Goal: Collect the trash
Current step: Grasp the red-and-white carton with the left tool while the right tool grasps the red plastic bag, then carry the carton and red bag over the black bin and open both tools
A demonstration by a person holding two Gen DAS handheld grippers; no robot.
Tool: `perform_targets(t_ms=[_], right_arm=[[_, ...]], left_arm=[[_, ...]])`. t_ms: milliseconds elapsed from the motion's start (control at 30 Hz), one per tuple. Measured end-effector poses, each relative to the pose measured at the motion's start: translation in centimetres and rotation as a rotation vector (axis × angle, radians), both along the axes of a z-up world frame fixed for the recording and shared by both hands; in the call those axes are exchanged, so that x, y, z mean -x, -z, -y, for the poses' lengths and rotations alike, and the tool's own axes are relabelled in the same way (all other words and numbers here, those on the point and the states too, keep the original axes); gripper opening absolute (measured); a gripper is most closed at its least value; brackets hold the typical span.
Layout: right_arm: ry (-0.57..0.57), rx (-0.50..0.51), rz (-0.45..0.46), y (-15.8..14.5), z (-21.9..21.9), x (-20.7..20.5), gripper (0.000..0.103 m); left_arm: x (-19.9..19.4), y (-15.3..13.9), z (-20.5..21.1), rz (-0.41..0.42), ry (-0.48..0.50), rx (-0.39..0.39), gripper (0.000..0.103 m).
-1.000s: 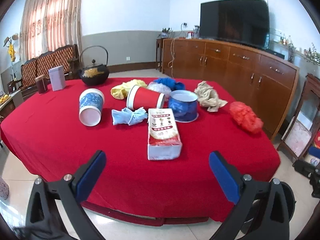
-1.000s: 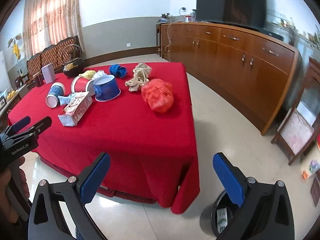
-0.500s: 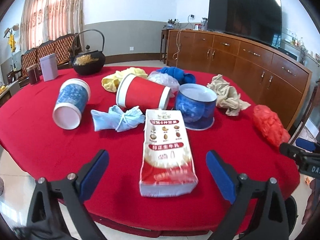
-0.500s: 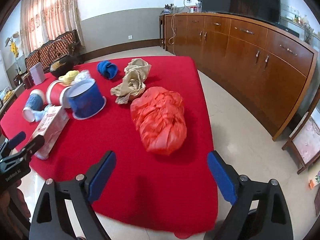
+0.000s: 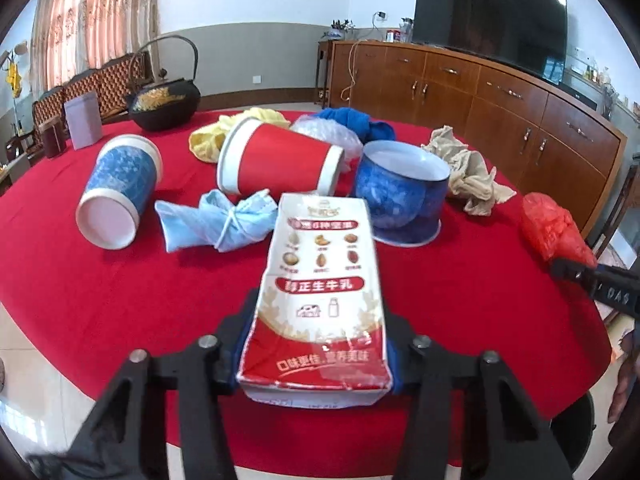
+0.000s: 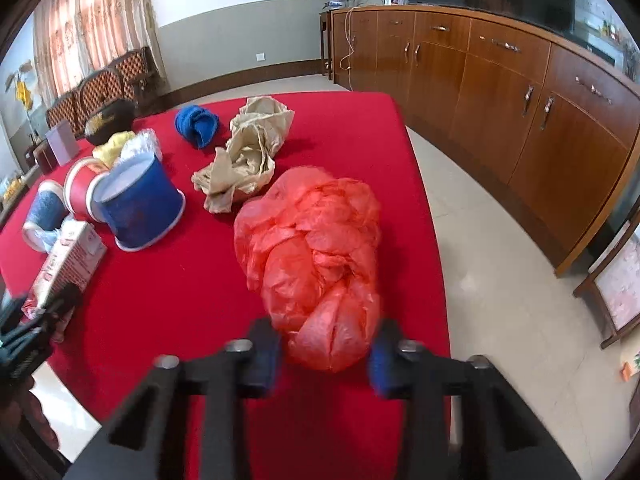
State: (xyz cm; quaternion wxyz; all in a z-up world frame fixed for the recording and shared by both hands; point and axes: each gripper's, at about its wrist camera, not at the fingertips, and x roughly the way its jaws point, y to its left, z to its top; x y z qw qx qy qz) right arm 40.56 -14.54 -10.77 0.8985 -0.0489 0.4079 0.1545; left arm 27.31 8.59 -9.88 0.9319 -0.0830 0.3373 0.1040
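Red cloth covers the big table, and lots of trash lies on it.

The left gripper has the near end of a milk carton between its blue pads. Its jaws are closing, and the pads sit right against the carton's two sides. The carton lies flat near the table's front edge, with its far end pointing at the other trash.

The right gripper has the near end of a crumpled red plastic bag between its jaws. These jaws are closing too. The left pad touches the bag, and the right pad is just beside it, a bit blurry. The bag lies close to the table's right edge, above the tiled floor.

Just past the carton is a bunched-up blue face mask. To its left a blue paper cup lies on its side. Behind the mask a red paper cup lies on its side too. A blue paper bowl stands upside down to the right of the carton's far end. Near the bowl is a crumpled tan bag. Farther back are a yellow cloth, some clear plastic wrap and a blue cloth.

At the far side of the table stand a black iron teapot and a small grey box. A long wooden cabinet runs along the wall, with a black TV on top.
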Motion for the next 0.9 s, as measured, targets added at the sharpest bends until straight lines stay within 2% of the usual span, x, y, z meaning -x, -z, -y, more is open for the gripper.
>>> perform_targets(t_ms=[400, 900], right_arm=[[0.008, -0.028, 0.104, -3.7, 2.5, 5.9, 0.029], [0.135, -0.029, 0.178, -7.1, 10.4, 17.4, 0.029]], left_arm=[[2.6, -3.1, 3.7, 0.066, 0.102, -0.008, 0.053], [8.2, -6.3, 10.4, 0.105, 0.256, 0.005, 0.053]])
